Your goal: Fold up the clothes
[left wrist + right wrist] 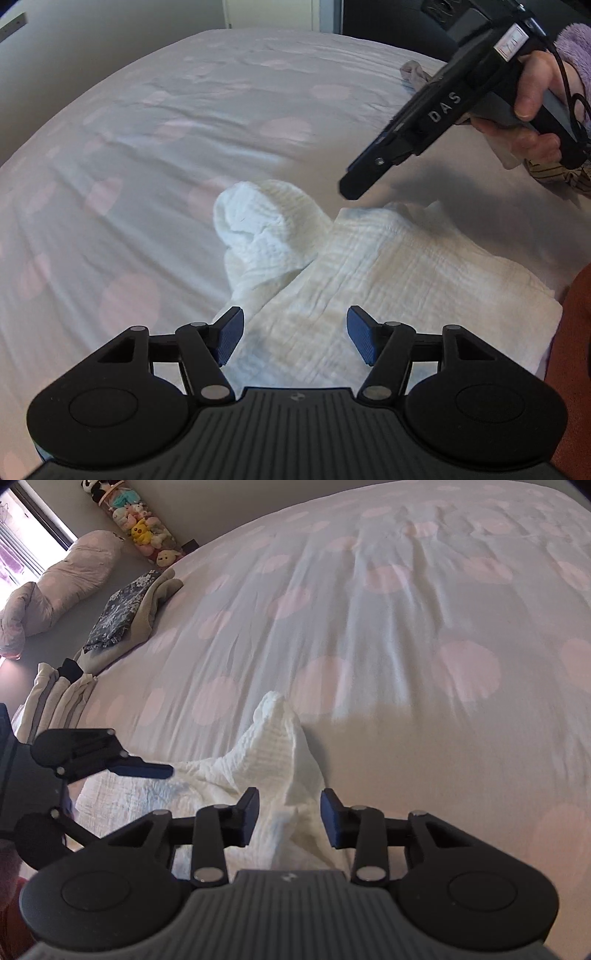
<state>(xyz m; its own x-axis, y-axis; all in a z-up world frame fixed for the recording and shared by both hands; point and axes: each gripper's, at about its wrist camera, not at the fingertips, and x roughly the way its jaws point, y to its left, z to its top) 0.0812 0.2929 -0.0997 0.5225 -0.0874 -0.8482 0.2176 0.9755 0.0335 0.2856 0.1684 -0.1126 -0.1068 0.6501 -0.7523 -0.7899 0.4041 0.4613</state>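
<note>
A white crinkled garment (388,280) lies on the polka-dot bed sheet (184,129), one sleeve (266,229) bunched up to its left. My left gripper (295,332) hovers open just over the garment's near edge, nothing between its blue pads. My right gripper (351,188), held by a hand in a purple fuzzy sleeve (572,48), points down at the garment's far edge. In the right wrist view the right gripper (290,818) is open, with a raised fold of the white garment (280,746) between its fingers, not clamped. A left gripper finger (147,769) shows at the left.
Folded and loose clothes lie along the bed's left edge: a blue floral piece (114,616) and a beige stack (55,698). A pink duvet (55,590) and plush toys (140,524) sit beyond. A grey garment (413,74) and a striped cloth (554,173) lie at the far right.
</note>
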